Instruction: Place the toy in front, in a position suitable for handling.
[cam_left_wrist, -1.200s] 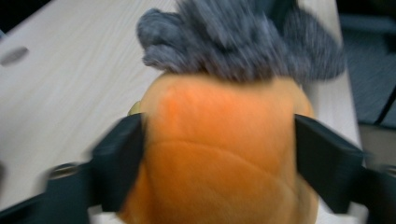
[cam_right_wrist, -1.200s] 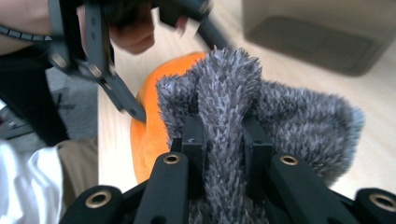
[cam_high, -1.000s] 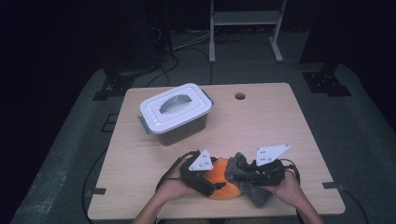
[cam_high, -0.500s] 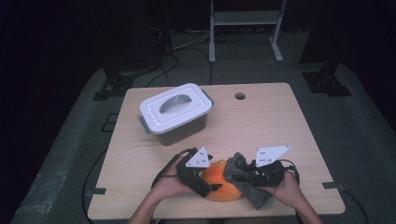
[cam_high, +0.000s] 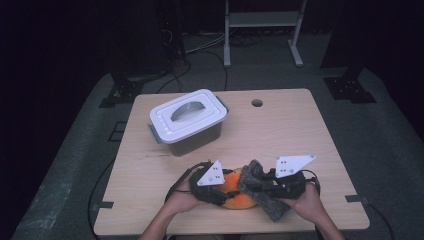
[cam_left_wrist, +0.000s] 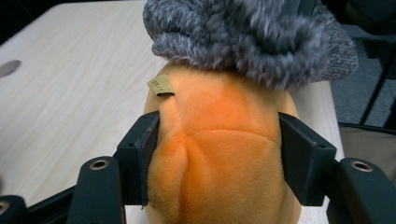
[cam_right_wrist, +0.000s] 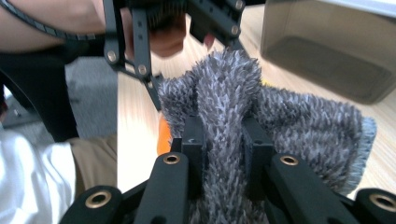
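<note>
Closing, left tongs (cam_left_wrist: 219, 163) now clamp the orange plush (cam_left_wrist: 224, 163); right tongs (cam_right_wrist: 223, 140) pinch the grey cloth (cam_right_wrist: 303, 126).

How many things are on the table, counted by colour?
Orange: 1, the plush toy
Grey: 1, the fuzzy sock
White-lidded: 1, the box
Total: 3
</note>
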